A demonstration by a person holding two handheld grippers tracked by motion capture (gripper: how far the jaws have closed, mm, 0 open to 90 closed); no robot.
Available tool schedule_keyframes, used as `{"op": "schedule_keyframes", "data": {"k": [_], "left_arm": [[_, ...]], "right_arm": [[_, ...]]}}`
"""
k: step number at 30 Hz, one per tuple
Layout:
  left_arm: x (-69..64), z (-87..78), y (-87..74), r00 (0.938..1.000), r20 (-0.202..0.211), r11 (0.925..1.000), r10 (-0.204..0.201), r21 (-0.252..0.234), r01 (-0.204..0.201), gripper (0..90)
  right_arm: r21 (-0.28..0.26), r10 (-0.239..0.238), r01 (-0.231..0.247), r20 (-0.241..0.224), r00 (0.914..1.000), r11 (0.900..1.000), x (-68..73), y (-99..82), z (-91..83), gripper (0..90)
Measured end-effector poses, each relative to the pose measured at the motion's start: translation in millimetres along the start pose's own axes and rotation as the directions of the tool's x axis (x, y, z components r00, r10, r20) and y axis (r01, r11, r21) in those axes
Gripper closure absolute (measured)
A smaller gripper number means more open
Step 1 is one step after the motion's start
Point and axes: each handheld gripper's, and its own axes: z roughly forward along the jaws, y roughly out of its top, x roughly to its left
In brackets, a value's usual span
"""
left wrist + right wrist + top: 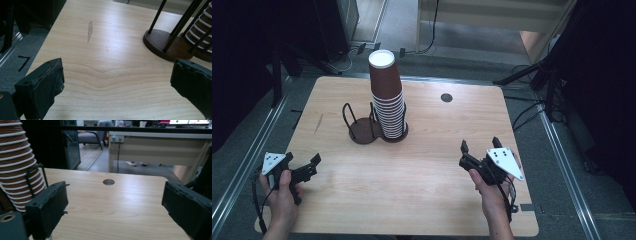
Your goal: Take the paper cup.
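The wooden table (422,170) lies under both my forearms. At twelve o'clock the stack of brown paper cups (387,97) stands upside down in the right ring of the dark wire cup holder (362,131). At four o'clock my right gripper (480,144) points forward, jaws apart, empty. At eight o'clock my left gripper (303,159) points right, jaws wide, empty.

I see a pale wood-grain table (422,165) with a soft sheen, brown paper cups (388,100) with white rims, a thin black wire holder (357,120) on dark glossy wooden discs, matt black rubbery gripper pads (50,82).
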Motion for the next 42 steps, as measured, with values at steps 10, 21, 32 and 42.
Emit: {"op": "schedule_keyframes", "data": {"k": [10, 21, 32, 42], "left_arm": [[1.1, 0.5, 0.4, 1.0, -0.006, 1.0, -0.006, 0.006, 0.006, 0.0], [0.6, 1.2, 0.8, 0.9997, -0.021, 0.9999, -0.014, 0.006, 0.014, 0.0], [2.3, 1.4, 1.3, 0.9996, -0.013, 0.9997, -0.024, 0.008, 0.024, 0.0], [2.3, 1.7, 1.5, 0.9996, -0.013, 0.9996, -0.027, 0.009, 0.027, 0.0]], "right_arm": [[0.005, -0.022, 0.022, -0.064, 0.9977, 0.9997, 35.7, 14.3, 24.2, 0.0], [-0.031, -0.062, 0.059, -0.12, 0.9908, 0.9978, 76.7, 35.4, 44.0, 0.0], [-0.025, -0.072, 0.068, -0.18, 0.9811, 0.9974, 111.2, 44.3, 63.5, 0.0], [-0.019, -0.052, 0.049, -0.22, 0.9741, 0.9986, 130.4, 51.7, 76.8, 0.0]]}}
